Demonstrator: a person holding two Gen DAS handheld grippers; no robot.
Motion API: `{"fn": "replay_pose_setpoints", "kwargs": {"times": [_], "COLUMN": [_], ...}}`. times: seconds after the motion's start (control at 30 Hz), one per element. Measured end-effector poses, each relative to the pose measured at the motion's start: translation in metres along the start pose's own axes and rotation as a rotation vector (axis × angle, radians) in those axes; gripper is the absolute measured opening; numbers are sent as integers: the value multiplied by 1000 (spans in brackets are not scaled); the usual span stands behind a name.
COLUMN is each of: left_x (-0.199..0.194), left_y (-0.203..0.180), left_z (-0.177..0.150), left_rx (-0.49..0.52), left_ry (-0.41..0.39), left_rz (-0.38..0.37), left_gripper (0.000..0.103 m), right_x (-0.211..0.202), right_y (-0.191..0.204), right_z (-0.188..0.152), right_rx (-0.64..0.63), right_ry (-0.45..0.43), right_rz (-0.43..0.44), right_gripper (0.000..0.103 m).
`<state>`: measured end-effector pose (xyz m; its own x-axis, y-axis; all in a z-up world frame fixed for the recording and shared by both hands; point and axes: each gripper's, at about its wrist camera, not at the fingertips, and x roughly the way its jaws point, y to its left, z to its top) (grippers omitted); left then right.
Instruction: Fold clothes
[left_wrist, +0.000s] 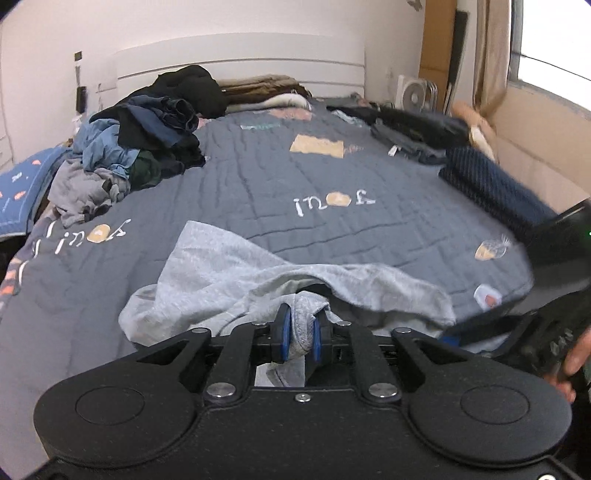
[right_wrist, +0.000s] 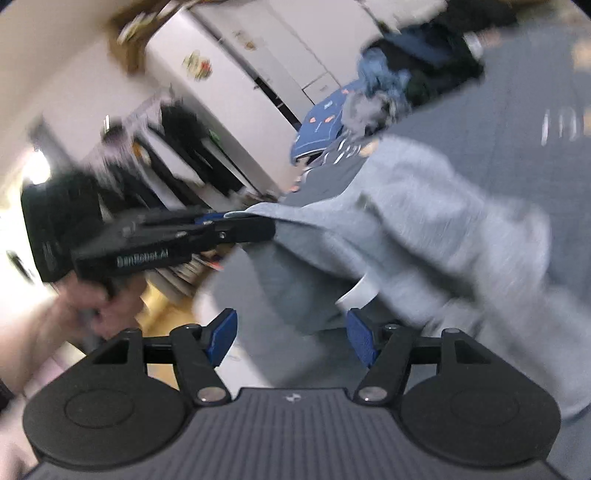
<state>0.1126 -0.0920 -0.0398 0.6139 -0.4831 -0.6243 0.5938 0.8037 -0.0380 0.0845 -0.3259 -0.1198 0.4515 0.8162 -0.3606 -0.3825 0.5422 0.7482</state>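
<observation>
The left claw (left_wrist: 298, 334) is pinching grey fabric between its blue pads, gripped by a hand (right_wrist: 99, 299) at eight o'clock in the right wrist view. The right claw (right_wrist: 291, 338) is gaping wide, clamping nothing.

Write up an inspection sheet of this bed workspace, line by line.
Surface: grey-blue quilted bedspread, printed patches and lettering.
Job's things: light grey knit garment, rumpled at near edge, one end raised.
Clutter: heap of dark and blue unfolded clothes far left; dark garments far right.
Grippers: left claw shut on the grey garment; right claw open, holding nothing.
Cables: nothing seen.
Surroundings: white headboard, small white fan, beige curtain.
</observation>
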Motion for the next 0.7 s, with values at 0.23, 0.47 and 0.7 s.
{"fn": "replay_pose_setpoints", "kwargs": {"times": [0.23, 0.47, 0.7], "left_x": [-11, -20, -13], "left_y": [-16, -35, -64], "left_z": [-14, -30, -42], "left_rx": [40, 92, 201], "left_ry": [-2, -1, 14], "left_rz": [13, 10, 39], "left_gripper": [12, 12, 12], "right_x": [23, 39, 31], "right_y": [-57, -69, -68], "right_z": [-23, -34, -27], "right_rx": [491, 661, 685], "right_ry": [-137, -228, -280], "right_rz": [160, 243, 157], "right_gripper": [65, 65, 44]}}
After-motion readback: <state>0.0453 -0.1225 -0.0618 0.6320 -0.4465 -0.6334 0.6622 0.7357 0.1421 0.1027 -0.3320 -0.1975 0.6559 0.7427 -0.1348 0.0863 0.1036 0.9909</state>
